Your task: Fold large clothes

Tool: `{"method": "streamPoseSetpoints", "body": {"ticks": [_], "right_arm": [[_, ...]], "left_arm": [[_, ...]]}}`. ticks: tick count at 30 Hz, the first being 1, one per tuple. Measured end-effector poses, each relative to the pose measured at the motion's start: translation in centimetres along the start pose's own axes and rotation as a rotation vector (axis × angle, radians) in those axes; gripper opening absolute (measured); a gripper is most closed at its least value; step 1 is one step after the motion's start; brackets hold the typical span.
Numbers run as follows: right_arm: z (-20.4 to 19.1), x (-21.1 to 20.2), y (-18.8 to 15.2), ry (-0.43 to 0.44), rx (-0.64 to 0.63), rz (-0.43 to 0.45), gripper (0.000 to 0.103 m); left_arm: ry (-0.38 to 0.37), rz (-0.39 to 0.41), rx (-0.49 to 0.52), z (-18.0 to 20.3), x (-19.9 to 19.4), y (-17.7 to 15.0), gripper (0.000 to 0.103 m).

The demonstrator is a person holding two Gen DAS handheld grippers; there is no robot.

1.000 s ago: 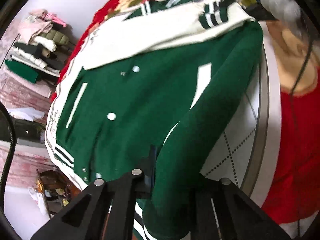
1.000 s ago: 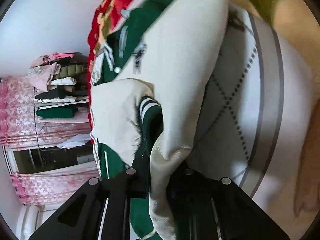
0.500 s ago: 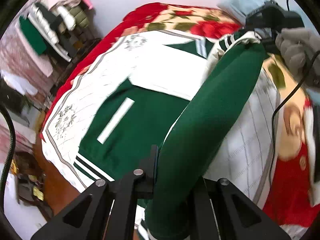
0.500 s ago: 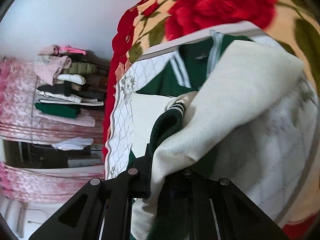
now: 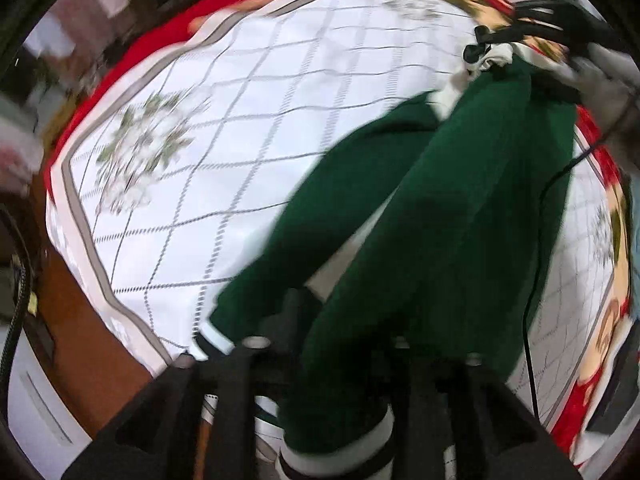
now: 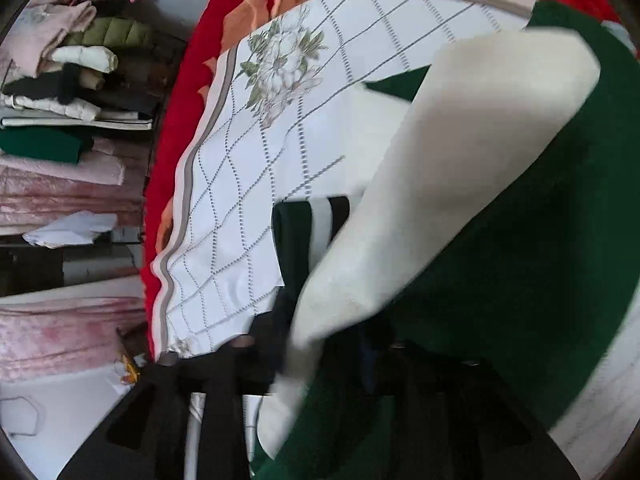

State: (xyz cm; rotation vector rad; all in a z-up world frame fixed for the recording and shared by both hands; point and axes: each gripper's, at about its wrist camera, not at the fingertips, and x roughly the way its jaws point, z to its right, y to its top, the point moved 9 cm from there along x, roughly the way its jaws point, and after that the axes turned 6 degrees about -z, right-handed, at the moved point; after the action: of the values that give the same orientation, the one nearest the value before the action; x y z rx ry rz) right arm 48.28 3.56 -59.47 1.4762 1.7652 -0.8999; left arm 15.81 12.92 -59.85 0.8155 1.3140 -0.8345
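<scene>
The white quilted bed cover [image 5: 240,128] lies bare toward the bed's left edge and near corner. The lifted green jacket [image 5: 460,208] hangs across the right side, blocking it, with a black cable [image 5: 536,280] trailing beside. Stacked clothes [image 6: 68,92] crowd beyond the far edge.

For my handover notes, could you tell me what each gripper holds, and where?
Both hold the green jacket: left gripper near its striped hem, right gripper on the cream sleeve.

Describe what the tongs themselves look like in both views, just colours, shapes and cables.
Both are matte black. The left tongs have two angular, wedge-shaped arms with round silver fasteners on top. The right tongs have the same shape, blurred here. In the left view, a thin black cable runs down the right side.
</scene>
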Motion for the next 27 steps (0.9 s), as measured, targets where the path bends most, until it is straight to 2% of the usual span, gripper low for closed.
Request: {"method": "streamPoseSetpoints", "body": {"ticks": [1,2,3,6,9,10,11,13,14,15,16,22,23,24,25,26,27], "right_arm": [[-0.2,-0.2,-0.2,0.038,0.000,0.001,0.050],[-0.2,-0.8,-0.7,0.071,-0.004,0.007,0.057],[0.1,-2.0,-1.3,0.093,-0.007,0.023,0.065],[2.8,-6.3,-3.1,0.080,0.004,0.087,0.068],[7.8,-9.8,-4.9,0.000,0.044,0.141,0.068],[9.6,-10.4,-5.4,-0.028,0.062,0.147,0.068],[12.1,-10.8,-5.8,-0.057,0.095,0.147,0.068],[15.3,-10.8,-5.9,-0.082,0.147,0.145,0.068],[16.8,-10.5,-5.7,-0.084,0.165,0.145,0.071],[18.0,-9.9,-5.3,-0.073,0.172,0.145,0.079],[19.2,-9.4,-4.7,-0.066,0.177,0.149,0.082],[22.6,-5.2,-0.6,0.089,0.245,0.153,0.088],[22.8,-5.2,-0.1,0.127,0.261,0.180,0.086],[22.7,-5.3,0.1,0.140,0.260,0.193,0.068],[22.6,-5.3,0.0,0.142,0.252,0.190,0.055],[22.7,-5.4,-0.2,0.158,0.252,0.191,0.035],[22.8,-5.6,-0.4,0.183,0.261,0.193,0.027]], "left_arm": [[0.014,0.009,-0.008,-0.5,-0.2,0.0,0.054],[0.024,0.022,-0.015,-0.9,-0.6,0.0,0.077],[0.031,0.036,-0.023,-1.2,-1.0,0.0,0.084],[0.066,0.060,-0.020,-1.0,-1.6,0.2,0.085],[0.163,0.015,-0.030,-1.7,1.0,0.7,0.085],[0.226,0.000,-0.053,-3.0,2.8,0.8,0.085],[0.247,-0.029,-0.065,-4.0,4.3,0.6,0.088],[0.208,-0.064,-0.102,-5.4,6.3,0.8,0.092],[0.202,-0.064,-0.102,-5.6,6.5,1.0,0.095],[0.205,-0.059,-0.084,-5.5,6.5,1.0,0.095],[0.212,-0.053,-0.066,-5.5,6.5,1.1,0.095],[0.265,-0.014,0.011,-4.9,6.4,1.3,0.097],[0.277,-0.009,0.017,-4.8,6.4,1.4,0.097],[0.285,-0.007,0.021,-4.6,6.4,1.6,0.097],[0.294,-0.003,0.024,-4.5,6.4,1.8,0.097],[0.300,0.002,0.025,-4.4,6.5,2.1,0.097],[0.304,0.005,0.029,-4.2,6.5,2.2,0.097]]}}
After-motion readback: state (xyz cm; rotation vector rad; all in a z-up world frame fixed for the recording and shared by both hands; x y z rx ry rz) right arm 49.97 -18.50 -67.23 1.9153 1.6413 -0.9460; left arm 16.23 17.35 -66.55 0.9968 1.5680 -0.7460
